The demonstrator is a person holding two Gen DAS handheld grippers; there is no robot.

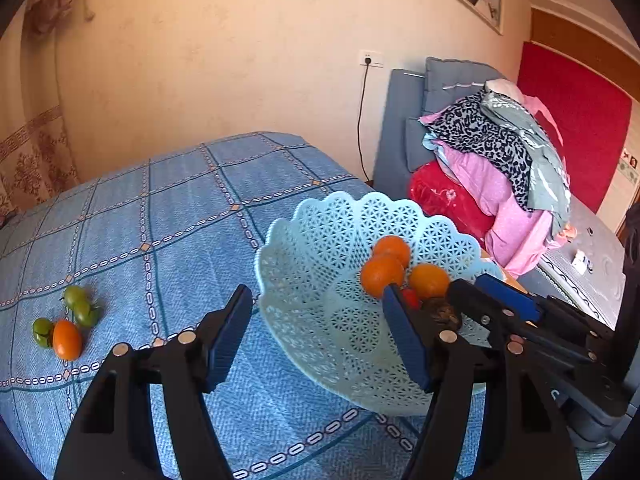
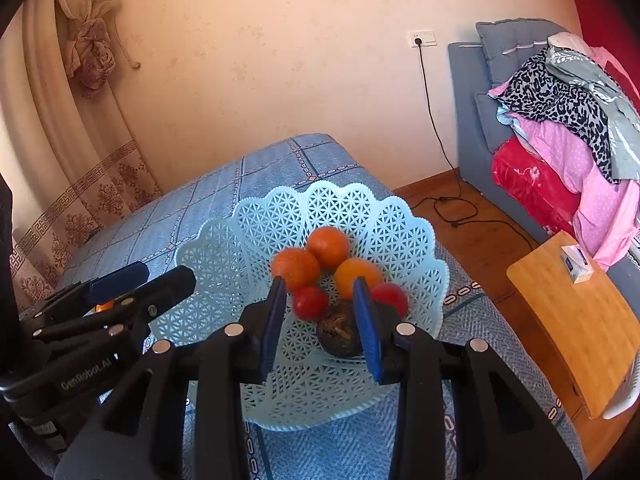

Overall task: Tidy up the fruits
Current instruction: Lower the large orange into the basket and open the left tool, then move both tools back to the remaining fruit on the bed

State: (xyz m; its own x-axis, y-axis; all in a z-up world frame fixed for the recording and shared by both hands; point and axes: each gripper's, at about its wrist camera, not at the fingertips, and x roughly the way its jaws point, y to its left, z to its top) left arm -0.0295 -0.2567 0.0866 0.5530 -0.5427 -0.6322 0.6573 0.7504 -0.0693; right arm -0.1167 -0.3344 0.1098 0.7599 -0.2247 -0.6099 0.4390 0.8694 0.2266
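1. Left gripper (image 1: pixel 318 322): jaws spread wide, nothing between them; it hangs above the near-left rim of the basket, the right finger over the basket's inside.
2. Right gripper (image 2: pixel 320 320): jaws spread, nothing pinched; it sits low over the basket's near side, pads either side of a dark brown wrinkled fruit (image 2: pixel 339 332) and not touching it as far as can be seen.
3. Basket (image 2: pixel 248 232): pale blue lattice plastic, scalloped rim, on the blue plaid tablecloth (image 1: pixel 180 208) towards the table's right edge.
4. In the basket, clustered at its centre: three orange fruits (image 2: pixel 328 246), touching one another; two small red tomatoes (image 2: pixel 310 302) just in front of them; the dark fruit nearest the camera.
5. Loose on the cloth near the table's left edge, well apart from the basket: one orange tomato (image 1: pixel 67 339) and three green tomatoes (image 1: pixel 80 304), bunched and touching.
6. Past the table's right edge: wooden chair seat (image 2: pixel 576 320) with a small box on it, and a grey sofa (image 2: pixel 472 120) piled with clothes (image 2: pixel 568 120).
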